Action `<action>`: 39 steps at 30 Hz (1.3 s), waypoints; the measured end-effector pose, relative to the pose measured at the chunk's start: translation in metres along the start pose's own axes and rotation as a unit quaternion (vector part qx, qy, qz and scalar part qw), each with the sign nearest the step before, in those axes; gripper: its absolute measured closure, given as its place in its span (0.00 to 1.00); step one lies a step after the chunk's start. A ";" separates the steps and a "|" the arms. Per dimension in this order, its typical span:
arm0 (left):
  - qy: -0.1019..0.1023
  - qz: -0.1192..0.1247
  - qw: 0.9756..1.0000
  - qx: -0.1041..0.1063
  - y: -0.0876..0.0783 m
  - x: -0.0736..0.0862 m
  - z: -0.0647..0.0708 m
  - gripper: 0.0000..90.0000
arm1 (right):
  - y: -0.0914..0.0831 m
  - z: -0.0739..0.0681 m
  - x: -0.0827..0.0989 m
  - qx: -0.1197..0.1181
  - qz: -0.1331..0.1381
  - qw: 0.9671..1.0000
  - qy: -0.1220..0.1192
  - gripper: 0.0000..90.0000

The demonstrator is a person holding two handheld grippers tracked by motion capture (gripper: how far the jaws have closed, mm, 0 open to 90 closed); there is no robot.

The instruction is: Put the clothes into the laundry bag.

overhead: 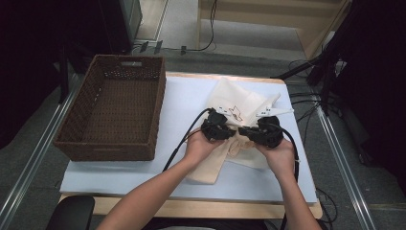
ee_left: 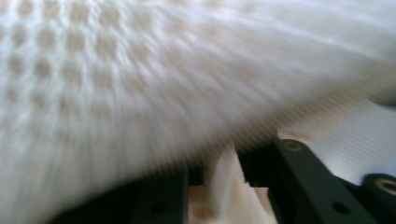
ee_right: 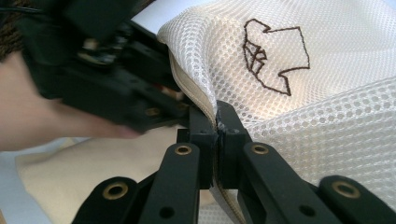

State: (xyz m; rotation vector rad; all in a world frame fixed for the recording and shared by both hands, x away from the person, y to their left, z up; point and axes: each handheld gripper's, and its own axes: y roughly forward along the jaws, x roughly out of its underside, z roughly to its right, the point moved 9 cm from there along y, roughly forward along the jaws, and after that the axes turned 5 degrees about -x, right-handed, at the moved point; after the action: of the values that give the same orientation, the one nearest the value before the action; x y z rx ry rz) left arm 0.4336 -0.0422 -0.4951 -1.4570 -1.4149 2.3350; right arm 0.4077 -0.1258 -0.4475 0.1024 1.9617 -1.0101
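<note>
A cream mesh bag [overhead: 237,98] with a brown stitched drawing [ee_right: 273,56] lies on the white mat [overhead: 186,96], partly over a plain cream cloth [overhead: 210,165]. Both hands hold their grippers tip to tip at the bag's near edge. My right gripper [ee_right: 217,116] is shut on the bag's seamed edge, which runs down between its pads. My left gripper [ee_left: 219,161] has its jaws a little apart, with a fold of cream fabric standing in the gap; the mesh [ee_left: 140,70] lies blurred just over it. In the right gripper view the left gripper [ee_right: 116,79] sits close at the left, blurred.
A deep brown wicker basket [overhead: 158,110] stands on the table's left half, with nothing seen inside it. White strips [overhead: 270,109] stick out from the bag's far right side. Cables trail from both grippers toward the near edge. Dark stands and cables crowd the floor at right.
</note>
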 end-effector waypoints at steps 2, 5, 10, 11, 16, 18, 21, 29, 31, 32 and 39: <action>0.007 0.002 1.000 0.007 -0.011 0.003 0.004 0.74 | -0.001 0.001 0.000 0.000 0.002 1.000 0.003 0.99; 0.010 0.002 1.000 0.020 -0.030 0.008 0.007 0.67 | -0.002 0.002 0.000 0.003 0.003 1.000 0.002 0.99; 0.014 -0.004 1.000 0.016 -0.058 0.021 0.002 0.56 | -0.002 0.003 0.001 0.003 0.001 1.000 0.004 0.99; 0.014 -0.007 1.000 0.014 -0.063 0.023 0.000 0.55 | -0.002 0.003 0.000 0.004 0.002 1.000 0.003 0.99; 0.010 -0.004 1.000 0.007 -0.081 0.033 -0.008 0.51 | -0.001 0.003 0.000 0.004 0.001 1.000 0.002 0.99; 0.006 0.003 1.000 -0.003 -0.087 0.036 -0.014 0.49 | -0.001 0.003 0.001 0.004 0.000 1.000 0.001 0.99; -0.002 -0.006 1.000 0.000 -0.089 0.041 -0.021 0.43 | 0.000 0.004 0.001 0.002 -0.003 1.000 0.004 0.99; -0.053 0.002 0.998 -0.047 -0.087 0.054 -0.050 0.23 | -0.001 0.004 0.003 0.001 -0.005 1.000 0.000 0.99; -0.056 -0.001 0.997 -0.057 -0.082 0.059 -0.053 0.21 | -0.001 0.004 0.002 0.001 -0.005 1.000 -0.001 0.99; -0.054 -0.005 0.997 -0.062 -0.080 0.061 -0.054 0.21 | -0.002 0.004 0.003 0.002 -0.006 1.000 -0.002 0.99; -0.056 -0.033 0.996 -0.064 -0.066 0.074 -0.055 0.61 | -0.001 0.005 0.004 0.000 -0.007 1.000 -0.003 0.99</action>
State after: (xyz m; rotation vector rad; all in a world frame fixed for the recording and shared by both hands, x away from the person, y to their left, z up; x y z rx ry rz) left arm 0.4062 0.0673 -0.5064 -1.3042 -1.6417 2.3595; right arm 0.4085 -0.1306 -0.4512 0.0866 1.9589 -1.0183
